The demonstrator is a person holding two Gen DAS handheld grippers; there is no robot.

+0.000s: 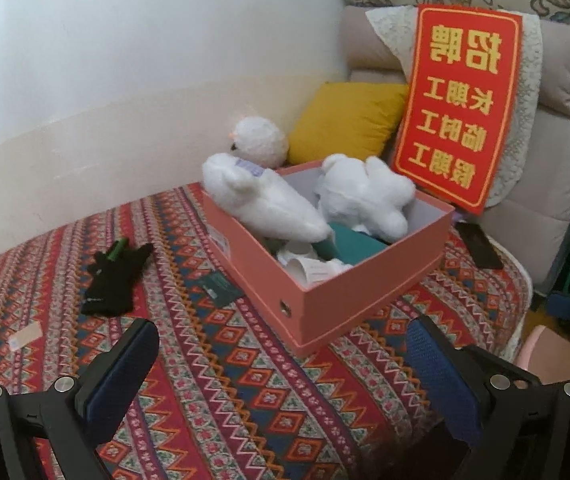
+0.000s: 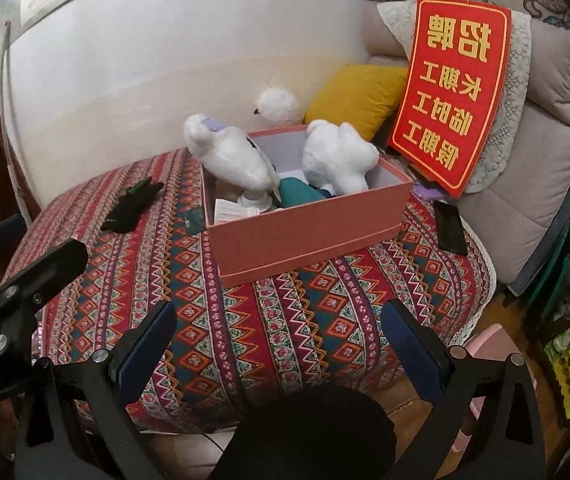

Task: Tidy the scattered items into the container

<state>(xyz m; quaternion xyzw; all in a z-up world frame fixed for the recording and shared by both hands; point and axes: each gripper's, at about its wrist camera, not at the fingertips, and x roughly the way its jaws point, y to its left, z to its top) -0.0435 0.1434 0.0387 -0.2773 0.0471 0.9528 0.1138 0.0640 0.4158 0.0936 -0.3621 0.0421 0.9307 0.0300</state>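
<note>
A pink box (image 1: pixel 349 292) (image 2: pixel 305 232) sits on the patterned table, holding two white plush toys (image 1: pixel 269 204) (image 2: pixel 337 156), a teal cloth (image 1: pixel 357 244) and white papers (image 1: pixel 317 268). A third white plush (image 1: pixel 261 140) stands just behind the box. On the cloth left of the box lie a black glove (image 1: pixel 113 280) (image 2: pixel 133 204), a dark card (image 1: pixel 221 286) (image 2: pixel 195 220) and a small clear packet (image 1: pixel 25 336). My left gripper (image 1: pixel 281 364) hangs open in front of the box, holding nothing. My right gripper (image 2: pixel 277 340) is open too, back over the table's near edge.
A black phone (image 1: pixel 479 244) (image 2: pixel 449 226) lies right of the box. A red sign (image 1: pixel 461 100), a yellow cushion (image 1: pixel 345 120) and piled bedding (image 1: pixel 557 120) stand behind. The left gripper's frame (image 2: pixel 17 284) shows at the right wrist view's left. A pink stool (image 1: pixel 557 356) is at the table's right.
</note>
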